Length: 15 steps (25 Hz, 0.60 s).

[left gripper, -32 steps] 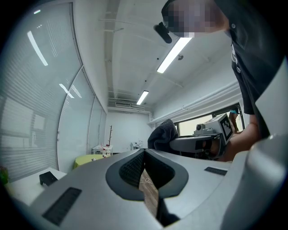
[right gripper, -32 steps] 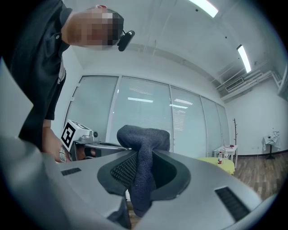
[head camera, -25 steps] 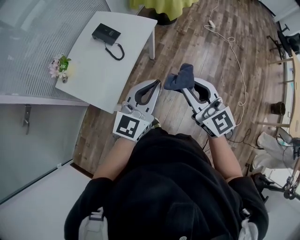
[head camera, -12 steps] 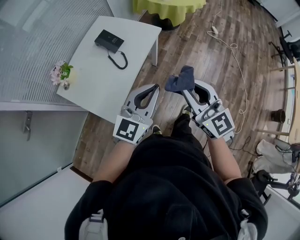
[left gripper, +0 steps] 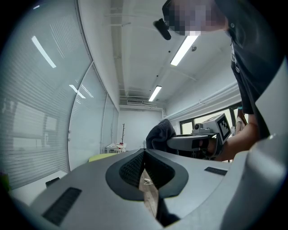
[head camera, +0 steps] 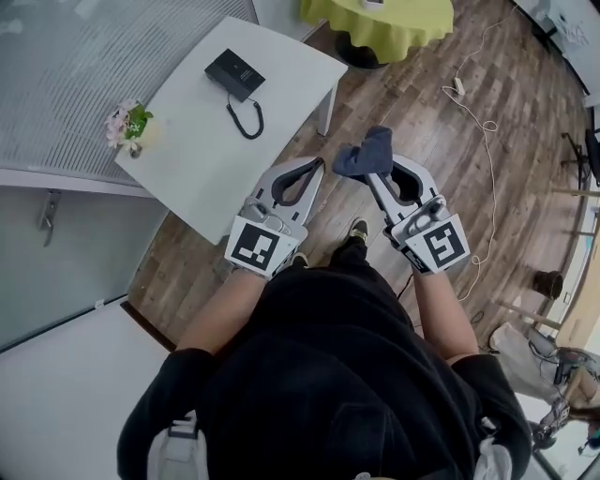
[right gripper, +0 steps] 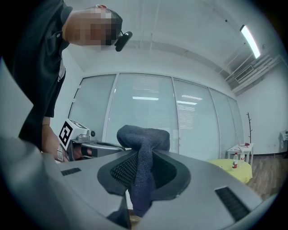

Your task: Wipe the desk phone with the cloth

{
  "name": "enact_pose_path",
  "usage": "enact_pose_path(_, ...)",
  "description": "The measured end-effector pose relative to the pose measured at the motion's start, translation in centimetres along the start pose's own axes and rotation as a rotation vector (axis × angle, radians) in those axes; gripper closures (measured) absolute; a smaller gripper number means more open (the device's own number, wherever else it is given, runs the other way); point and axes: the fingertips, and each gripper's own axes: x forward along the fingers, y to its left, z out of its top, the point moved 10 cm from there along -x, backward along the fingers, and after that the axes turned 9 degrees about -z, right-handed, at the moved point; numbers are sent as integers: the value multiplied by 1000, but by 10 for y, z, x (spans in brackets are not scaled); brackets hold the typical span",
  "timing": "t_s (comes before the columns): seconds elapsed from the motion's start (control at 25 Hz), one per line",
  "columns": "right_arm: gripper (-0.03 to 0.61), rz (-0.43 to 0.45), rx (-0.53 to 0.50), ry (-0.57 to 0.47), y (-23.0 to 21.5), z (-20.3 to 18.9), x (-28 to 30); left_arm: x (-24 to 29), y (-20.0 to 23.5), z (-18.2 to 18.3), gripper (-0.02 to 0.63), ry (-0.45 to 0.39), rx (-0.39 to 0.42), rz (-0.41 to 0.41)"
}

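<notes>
While the desk phone [head camera: 234,73] sits on the far part of the white table [head camera: 202,164], well apart from both grippers, its dark coiled cord [head camera: 246,116] curls out over the tabletop toward the person. The phone is a flat black unit. At this size it is hard to be sure, but the handset seems to lie on its base.

The cloth [head camera: 367,153], dark blue-grey, is off the table and pinched in the right gripper [head camera: 374,176]. The right gripper view shows the two jaws closed on it, with a bunched fold standing up past the tips and a strip hanging down between the ribbed pads.

The left gripper [left gripper: 144,153] holds nothing. Its jaws meet at the tips, and only a thin slit lower down shows a sliver of wood floor [head camera: 417,103].

Both grippers are held side by side in front of the person's black-clad body, over the floor. The left one is near the table's near corner and the right one is farther out. Each has its square-marker cube on the end nearest the person.

A small pot of flowers [head camera: 127,127] stands at the table's left edge, apart from the phone. Beyond the table is a round table with a yellow-green cover [head camera: 389,23], and a white cable [head camera: 483,127] trails across the boards on the right. Frosted glass panels with blinds [head camera: 84,56] run along the left side of the room.
</notes>
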Motion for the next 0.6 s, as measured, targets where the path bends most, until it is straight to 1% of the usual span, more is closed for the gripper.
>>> enact_pose_path(0.16, 489, 59, 12, -4, -36, -6, 22, 26, 13, 1, 604, 4, 9, 63)
enact_pose_path(0.36, 489, 120, 25, -5, -78, -10, 39, 58, 21, 0, 603, 30, -4, 127)
enact_pose_path(0.52, 489, 197, 48, -19, -108, -13, 54, 83, 27, 3, 604, 25, -8, 196)
enact_pose_path(0.6, 489, 223, 43, -11, -122, -14, 58, 95, 27, 4, 604, 30, -6, 223)
